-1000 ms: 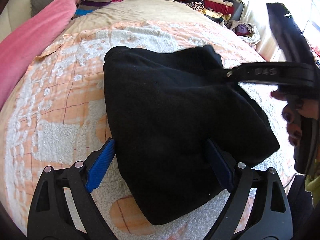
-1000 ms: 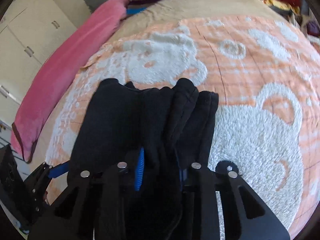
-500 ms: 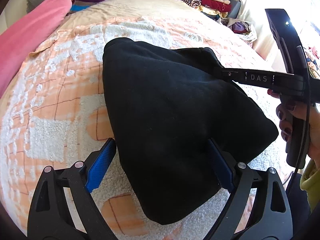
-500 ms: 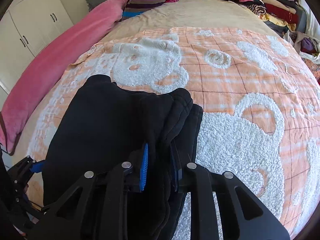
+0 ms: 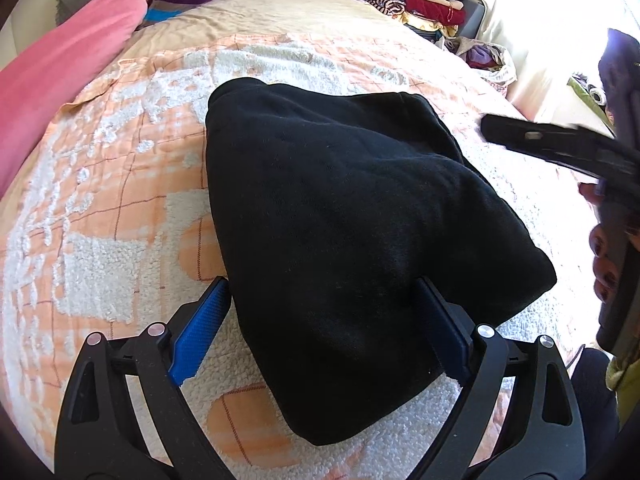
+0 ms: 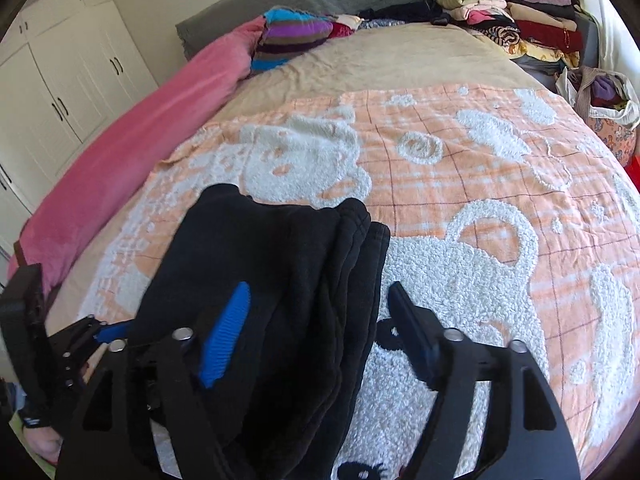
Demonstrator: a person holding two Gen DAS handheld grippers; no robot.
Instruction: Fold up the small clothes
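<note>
A folded black garment [image 5: 352,232] lies on the orange and white bear blanket [image 5: 120,184] on the bed. My left gripper [image 5: 320,320] is open, its blue pads on either side of the garment's near end, over the cloth. My right gripper [image 6: 320,316] is open and raised a little; the garment's layered edge [image 6: 320,272] lies between and below its fingers. In the left wrist view the right gripper [image 5: 560,148] shows as a dark bar at the right, off the cloth.
A pink duvet [image 6: 132,152] runs along the left side. A striped garment [image 6: 292,36] and stacks of folded clothes [image 6: 520,20] sit at the far end. A bag of clothes [image 6: 604,100] stands at the right. White cupboards [image 6: 60,92] line the left wall.
My right gripper has opened and let go of the garment's edge, pulling back to the right and up. The garment has settled flat. The left gripper stays open in place.
</note>
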